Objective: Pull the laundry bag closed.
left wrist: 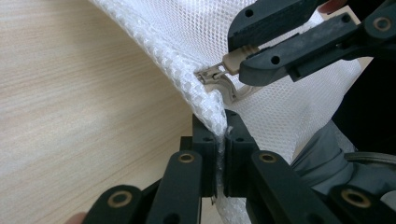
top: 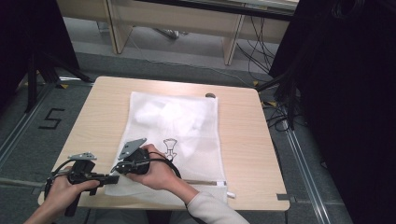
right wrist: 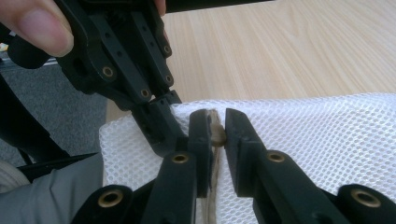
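Note:
A white mesh bag (top: 187,126) lies flat on the wooden table (top: 102,107). My left gripper (top: 112,178) is at the bag's near left corner. In the left gripper view my left gripper (left wrist: 222,126) is shut on the mesh edge (left wrist: 208,100) just below the zipper slider (left wrist: 210,75). My right gripper (top: 116,167) sits right beside it, over the same corner. It (right wrist: 216,121) is shut on the beige zipper pull (right wrist: 216,131), which also shows as the tab (left wrist: 232,58) pinched between the right gripper's jaws (left wrist: 243,58). The left gripper (right wrist: 159,109) touches the mesh next to it.
The zipper line (top: 205,182) runs along the bag's near edge toward the right. A black print (top: 170,147) marks the bag's middle. A small dark object (top: 210,95) sits at the far table edge. Black curtains (top: 345,93) stand to the right, a tripod (top: 35,74) to the left.

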